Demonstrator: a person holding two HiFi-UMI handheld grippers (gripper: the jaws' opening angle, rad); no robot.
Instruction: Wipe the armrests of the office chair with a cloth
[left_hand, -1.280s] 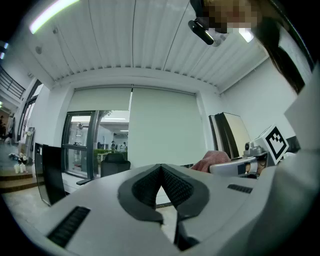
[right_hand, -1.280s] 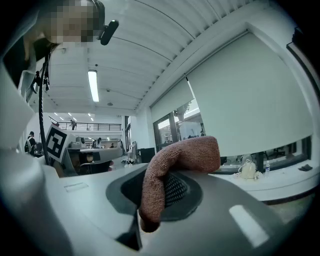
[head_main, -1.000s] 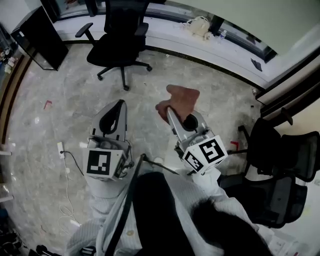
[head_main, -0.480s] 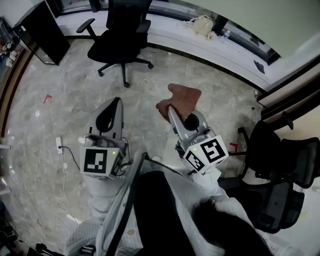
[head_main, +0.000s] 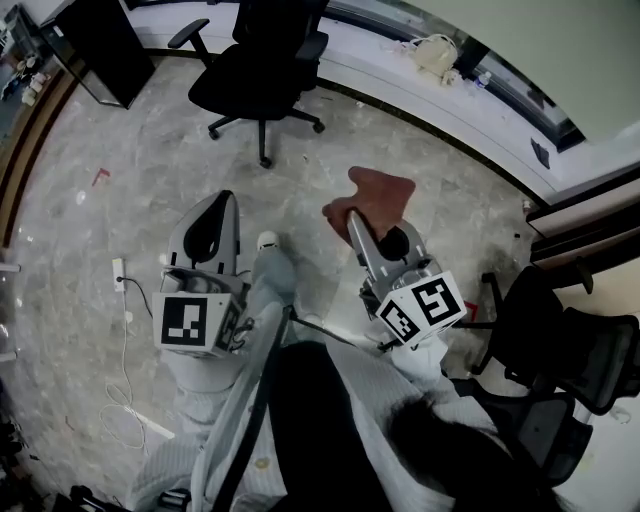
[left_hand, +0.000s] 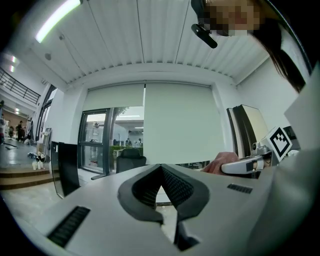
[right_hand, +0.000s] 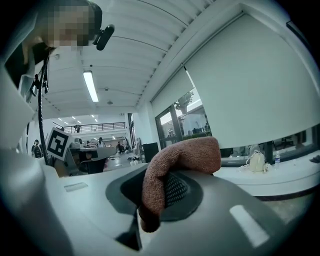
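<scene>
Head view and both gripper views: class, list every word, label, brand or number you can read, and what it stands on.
None: no readable word, brand or number in any view.
The marker cubes on the left gripper and right gripper carry only black-and-white square patterns, not lettering.

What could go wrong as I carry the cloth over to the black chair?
1. The right gripper pinches only a fold of the cloth; the loose rest could slip out while wiping.
2. A white cable lies on the floor at left, a possible trip hazard.
3. The chair stands on a wheeled base and may roll when its armrest is pressed; the left gripper is shut and empty.
</scene>
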